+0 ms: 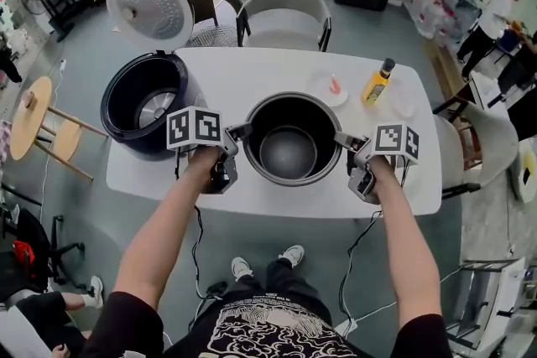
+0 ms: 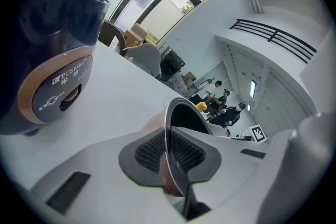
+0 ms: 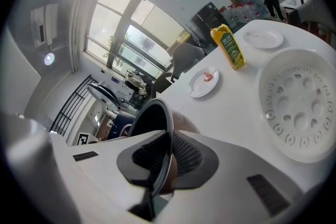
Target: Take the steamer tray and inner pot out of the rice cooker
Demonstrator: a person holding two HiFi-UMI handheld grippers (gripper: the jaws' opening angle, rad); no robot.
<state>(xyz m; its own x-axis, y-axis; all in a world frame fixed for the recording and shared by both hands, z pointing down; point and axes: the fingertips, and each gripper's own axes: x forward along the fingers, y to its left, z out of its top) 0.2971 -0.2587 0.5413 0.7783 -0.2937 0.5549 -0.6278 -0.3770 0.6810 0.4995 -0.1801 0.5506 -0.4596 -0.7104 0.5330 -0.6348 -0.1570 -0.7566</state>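
Fingers of left gripper point(image 1: 237, 132) and right gripper point(image 1: 344, 140) clamp the inner pot's point(image 1: 289, 138) thin rim; uneven release could tip it.

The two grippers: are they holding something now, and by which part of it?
Both hold the inner pot by its rim: the left gripper clamps its left side, the right gripper the opposite side.

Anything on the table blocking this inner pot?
Nothing visible. The left tongs and right tongs pinch the rim of the inner pot; the rice cooker stands at its left, the steamer tray at its right.
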